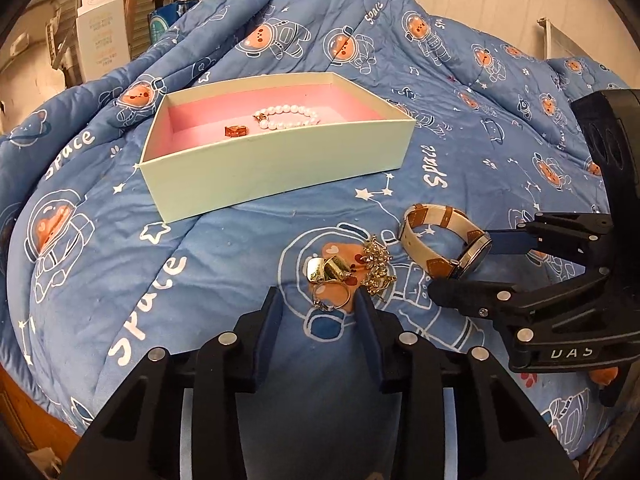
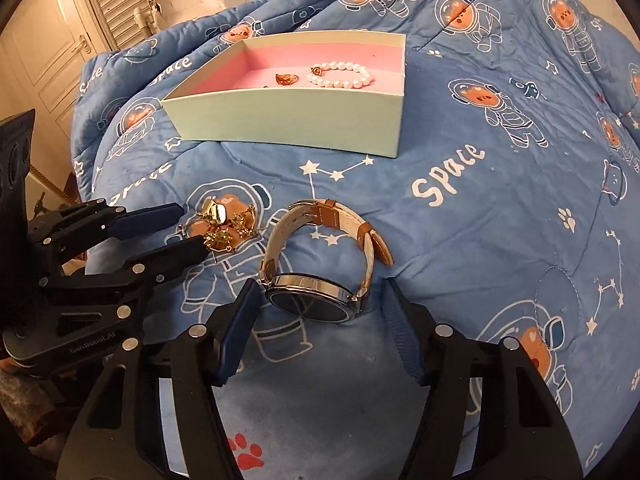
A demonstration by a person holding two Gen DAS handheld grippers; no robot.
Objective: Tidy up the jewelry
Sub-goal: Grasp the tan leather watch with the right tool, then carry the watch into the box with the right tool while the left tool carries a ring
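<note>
Nearest the left wrist camera, the left tongs point(image 1: 318, 300) stand narrowed, their blue pads either side of a thin gold ring with a small stone point(image 1: 331, 296) lying flat on the blue space-print quilt point(image 1: 224, 248); the pads do not yet visibly press it. Just beyond the ring sit a chunky gold ring point(image 1: 325, 269) and a cluster of gold crystal earrings point(image 1: 376, 266), touching or nearly so.

The right tongs point(image 2: 320, 300) are half open and straddle the round dark-faced case of a wristwatch with a cream and tan leather strap point(image 2: 320, 256). The watch loop runs away from the tongs, so the case is the nearer part, with the left pad just beside it and the right pad apart.

Farther off, the pale green box with a pink lining point(image 1: 280, 168) already holds a pearl bracelet point(image 1: 288, 116) and a small amber ring point(image 1: 236, 131). Both loads would go forward to it.
</note>
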